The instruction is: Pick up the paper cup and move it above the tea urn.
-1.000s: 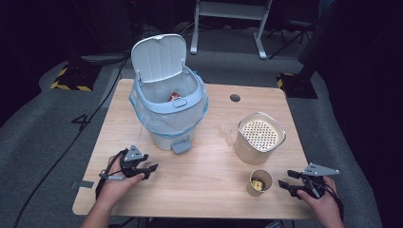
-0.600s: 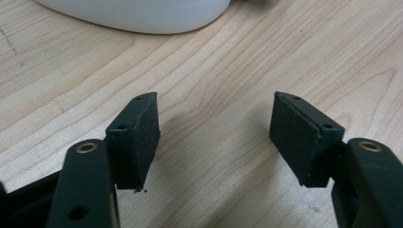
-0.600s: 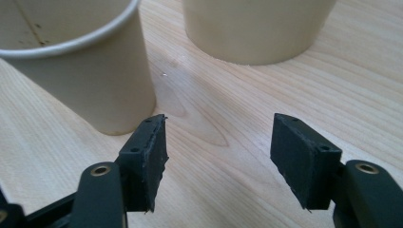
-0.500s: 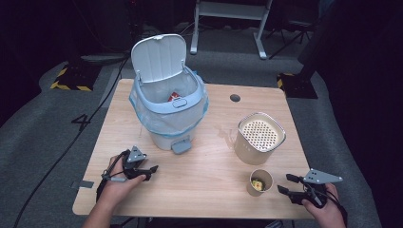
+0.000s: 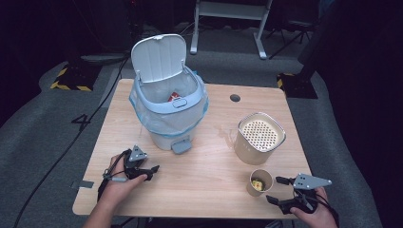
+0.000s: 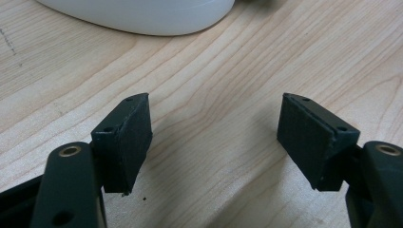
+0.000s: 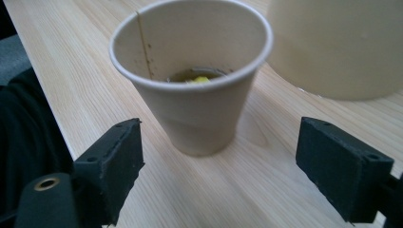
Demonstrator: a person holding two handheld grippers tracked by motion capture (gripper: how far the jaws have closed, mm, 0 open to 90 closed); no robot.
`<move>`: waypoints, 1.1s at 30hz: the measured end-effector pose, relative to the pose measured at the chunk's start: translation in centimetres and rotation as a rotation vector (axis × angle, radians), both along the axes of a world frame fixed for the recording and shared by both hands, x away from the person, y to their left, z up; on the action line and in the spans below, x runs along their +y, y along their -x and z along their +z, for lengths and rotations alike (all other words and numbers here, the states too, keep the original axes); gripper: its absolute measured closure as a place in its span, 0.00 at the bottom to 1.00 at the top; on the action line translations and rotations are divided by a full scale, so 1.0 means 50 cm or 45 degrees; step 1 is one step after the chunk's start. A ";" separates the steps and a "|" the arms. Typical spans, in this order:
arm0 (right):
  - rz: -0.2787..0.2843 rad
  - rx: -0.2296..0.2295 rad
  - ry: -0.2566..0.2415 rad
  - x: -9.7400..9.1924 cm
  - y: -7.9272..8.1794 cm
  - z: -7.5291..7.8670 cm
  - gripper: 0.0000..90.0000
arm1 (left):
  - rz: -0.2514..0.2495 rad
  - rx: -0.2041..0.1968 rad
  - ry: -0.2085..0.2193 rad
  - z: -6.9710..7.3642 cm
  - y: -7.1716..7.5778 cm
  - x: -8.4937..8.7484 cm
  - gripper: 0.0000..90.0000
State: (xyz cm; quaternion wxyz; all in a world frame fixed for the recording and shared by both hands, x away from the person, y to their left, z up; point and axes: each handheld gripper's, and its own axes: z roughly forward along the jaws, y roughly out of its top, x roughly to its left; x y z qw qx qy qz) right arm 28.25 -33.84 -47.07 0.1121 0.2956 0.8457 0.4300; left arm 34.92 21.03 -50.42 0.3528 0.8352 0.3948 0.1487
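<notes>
— 2 grippers, both gaping, neither holding anything. The right gripper [image 5: 279,191] has just been opening its jaws; the paper cup [image 7: 192,80] stands ahead of them, not between the pads.

— Where's the cup on the table [image 5: 209,185]?

— Near the front edge, just beside the beige canister [image 5: 259,137] with the perforated top. Something yellow lies in its bottom, maybe with liquid.

— So how should the grasp go?

— I'd bring the jaws forward level until the cup's lower half sits between the pads, then close gently; paper walls buckle, and a tilt could spill it.

— Anything in the way?

— The canister sits close behind the cup, so the far jaw needs care. If it's headed for the pedal bin [image 5: 168,107], the lid is up and the path across looks free. The left gripper [image 6: 214,137], jaws also just widened, rests over bare wood near the bin's base.
</notes>
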 end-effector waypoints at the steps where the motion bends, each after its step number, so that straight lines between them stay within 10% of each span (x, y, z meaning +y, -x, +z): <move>1: 0.000 0.000 0.000 0.000 0.000 0.000 0.18 | 0.000 0.000 0.000 0.000 0.000 0.000 0.31; 16: 0.038 -0.042 -0.092 0.073 -0.027 -0.039 0.21 | -0.004 -0.006 -0.010 0.000 0.000 0.000 0.30; 22: 0.030 -0.054 -0.132 0.076 -0.032 -0.039 0.22 | -0.030 0.020 -0.025 -0.002 -0.001 -0.007 0.14; 33: 0.023 -0.050 -0.194 0.070 -0.036 -0.044 0.27 | -0.031 0.022 -0.031 -0.001 -0.002 -0.008 0.14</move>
